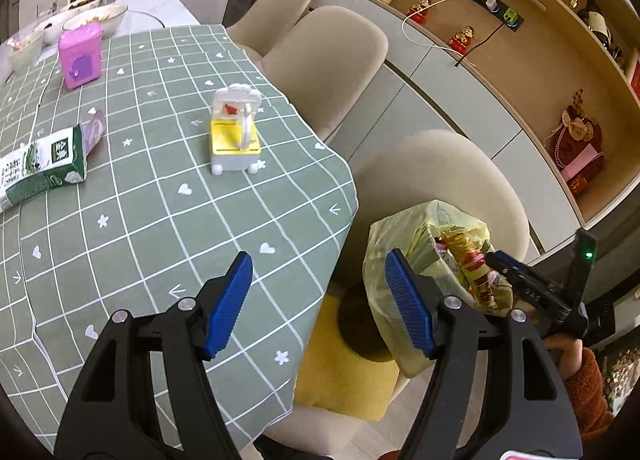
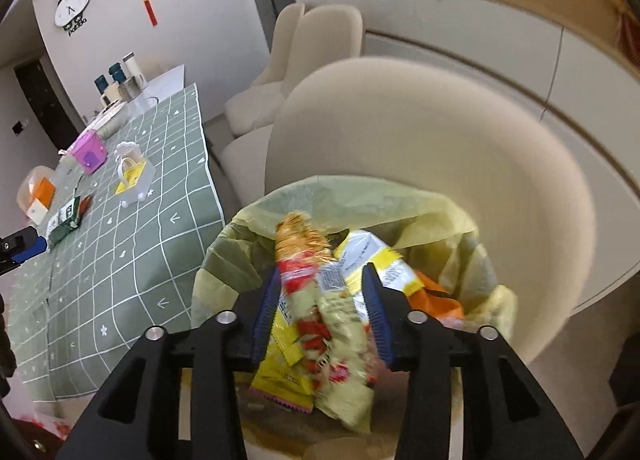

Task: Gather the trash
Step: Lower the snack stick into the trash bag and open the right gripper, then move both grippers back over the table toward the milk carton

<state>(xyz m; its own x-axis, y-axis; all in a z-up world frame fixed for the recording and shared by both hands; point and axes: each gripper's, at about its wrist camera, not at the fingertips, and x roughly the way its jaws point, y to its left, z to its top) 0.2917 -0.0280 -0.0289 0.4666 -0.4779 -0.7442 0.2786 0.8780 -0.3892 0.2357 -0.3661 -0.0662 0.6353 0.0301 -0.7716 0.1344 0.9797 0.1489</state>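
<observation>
On the table (image 1: pixel 120 220) a green carton (image 1: pixel 40 168) and a dark wrapper (image 1: pixel 94 130) beside it still lay uncollected. My left gripper (image 1: pixel 320 304) hung empty over the table corner, fingers apart. My right gripper (image 2: pixel 324 314) was clamped on crumpled snack wrappers (image 2: pixel 316 320) over the open yellow bag (image 2: pixel 420 204) on the chair, where other trash already lay. I judged the job partly done.

The left claw (image 1: pixel 320 304) hangs wide open over the tabletop's (image 1: pixel 168 220) near edge; the right claw (image 2: pixel 325 314), beside that edge, grips a snack wrapper (image 2: pixel 316 324).
</observation>
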